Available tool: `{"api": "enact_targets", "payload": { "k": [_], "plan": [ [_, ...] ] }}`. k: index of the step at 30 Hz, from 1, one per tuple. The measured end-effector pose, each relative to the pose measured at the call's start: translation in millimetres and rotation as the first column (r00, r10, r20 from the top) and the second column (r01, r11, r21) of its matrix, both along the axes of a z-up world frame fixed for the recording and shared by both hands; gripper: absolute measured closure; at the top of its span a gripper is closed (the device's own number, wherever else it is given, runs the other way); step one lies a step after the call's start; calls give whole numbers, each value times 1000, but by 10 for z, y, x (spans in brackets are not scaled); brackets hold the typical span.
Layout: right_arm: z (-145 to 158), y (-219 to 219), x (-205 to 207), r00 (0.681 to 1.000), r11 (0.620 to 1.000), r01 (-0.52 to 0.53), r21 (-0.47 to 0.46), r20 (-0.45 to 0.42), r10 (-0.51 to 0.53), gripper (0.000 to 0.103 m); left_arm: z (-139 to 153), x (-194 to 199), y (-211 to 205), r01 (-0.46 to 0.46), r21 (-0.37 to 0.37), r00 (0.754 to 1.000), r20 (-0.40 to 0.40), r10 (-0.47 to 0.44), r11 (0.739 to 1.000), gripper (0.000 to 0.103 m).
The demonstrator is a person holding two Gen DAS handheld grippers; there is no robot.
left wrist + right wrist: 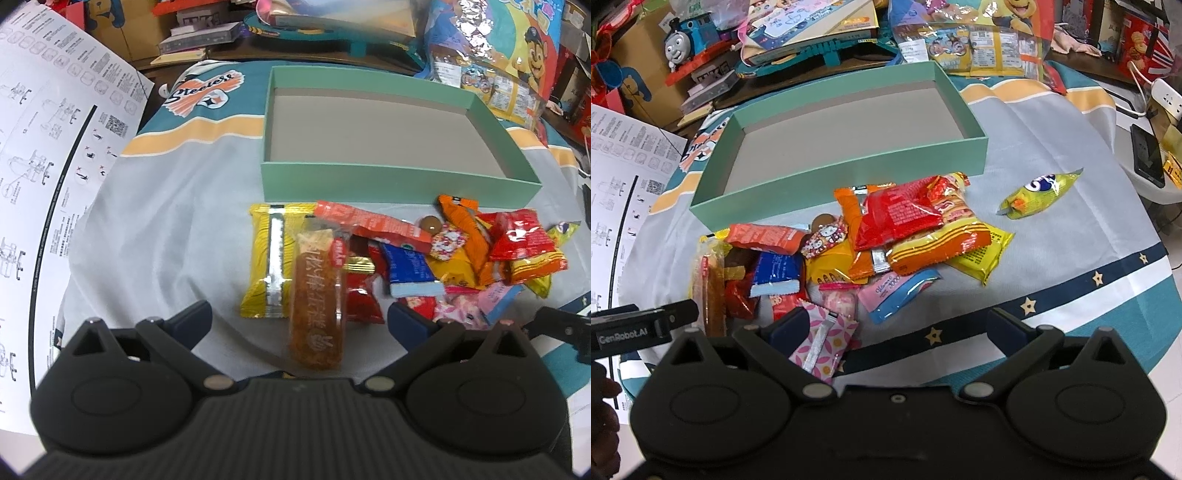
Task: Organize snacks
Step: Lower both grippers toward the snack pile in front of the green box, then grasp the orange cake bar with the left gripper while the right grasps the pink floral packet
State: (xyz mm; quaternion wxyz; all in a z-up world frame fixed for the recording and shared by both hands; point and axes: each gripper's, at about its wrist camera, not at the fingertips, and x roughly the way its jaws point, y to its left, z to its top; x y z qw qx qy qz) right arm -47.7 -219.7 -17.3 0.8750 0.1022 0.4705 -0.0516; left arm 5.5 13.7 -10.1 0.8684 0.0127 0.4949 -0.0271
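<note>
An empty mint-green box (399, 181) (849, 173) sits on the cloth-covered table, and a pile of snack packets (461, 251) (905, 229) lies just in front of it. My left gripper (301, 317) is open. A long orange snack bar (317, 295) lies between its fingers, leaning on a yellow packet (269, 258). My right gripper (895, 321) is open too, low over the near edge of the pile. A pink flower-print packet (825, 343) rests against its left finger. A yellow-green packet (1038, 192) lies alone to the right.
A large printed instruction sheet (44, 147) (613, 177) covers the left side. Toy boxes, a toy train (687, 33) and bagged snacks (498, 74) crowd the space behind the box. A phone (1147, 155) and a power strip (1167, 98) sit at far right.
</note>
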Motion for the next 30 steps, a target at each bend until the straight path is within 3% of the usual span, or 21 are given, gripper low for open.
{"api": "enact_targets", "payload": {
  "k": [8, 10, 14, 16, 19, 21, 24, 26, 30],
  "plan": [
    [-78, 38, 2, 999, 998, -34, 45, 18, 33, 0, -215, 56, 124, -34, -18, 998, -49, 34, 999, 0],
    [-133, 62, 35, 999, 998, -44, 41, -12, 44, 0, -257, 72, 122, -31, -10, 998, -46, 31, 999, 0],
    [-265, 86, 93, 994, 989, -66, 130, -79, 77, 0, -329, 106, 123, -28, -14, 999, -47, 27, 1000, 0],
    [-310, 137, 98, 992, 985, -80, 150, -84, 94, 0, -342, 114, 115, -21, -19, 999, -39, 20, 1000, 3],
    [-370, 244, 133, 987, 981, -115, 156, -96, 131, 0, -360, 139, 95, -7, -32, 1000, -25, 6, 999, 19],
    [-421, 347, 166, 982, 979, -137, 153, -108, 154, 5, -382, 160, 93, 8, -52, 1000, -30, -10, 999, 38],
    [-474, 472, 210, 978, 977, -157, 147, -116, 174, 25, -411, 168, 122, 26, -103, 999, -34, -30, 994, 55],
    [-503, 540, 256, 976, 977, -165, 137, -123, 182, 43, -433, 173, 160, 24, -121, 999, -41, -29, 992, 55],
    [-571, 662, 357, 969, 974, -182, 136, -144, 201, 45, -461, 173, 257, 9, -150, 998, -54, -17, 989, 49]
  ]
}}
